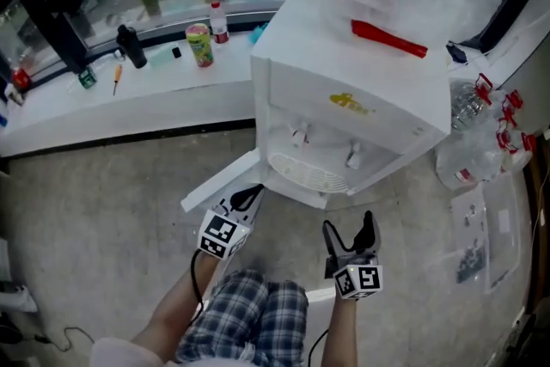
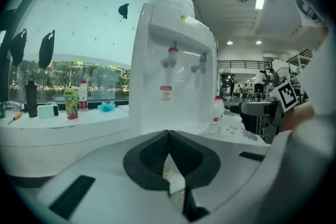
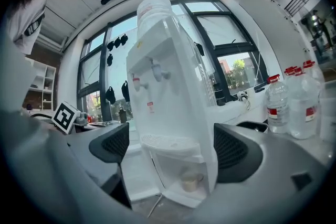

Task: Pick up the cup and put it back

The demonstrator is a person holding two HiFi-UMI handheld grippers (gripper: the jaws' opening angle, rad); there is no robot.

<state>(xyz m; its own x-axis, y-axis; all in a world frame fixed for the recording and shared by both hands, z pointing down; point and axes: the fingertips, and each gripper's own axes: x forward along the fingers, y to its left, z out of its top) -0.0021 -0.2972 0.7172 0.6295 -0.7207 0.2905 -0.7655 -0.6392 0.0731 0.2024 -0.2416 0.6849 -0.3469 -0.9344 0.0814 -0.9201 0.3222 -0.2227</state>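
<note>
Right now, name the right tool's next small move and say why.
Probably ease the right tool forward and down toward the cup: its jaws stand apart and empty, and the cup sits in the open lower compartment of the dispenser.

We've got a white dispenser (image 1: 361, 112) here, a red bar (image 1: 388, 39) across it. Our shorts (image 1: 258, 315) are blue-and-white plaid, and the cup (image 3: 191, 182) shows cream.

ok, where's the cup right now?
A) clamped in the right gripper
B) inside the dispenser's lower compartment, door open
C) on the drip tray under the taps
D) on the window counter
B: the right gripper view shows the cup standing in the lower compartment of the water dispenser, below the drip tray, with the right gripper open and short of it.
</note>
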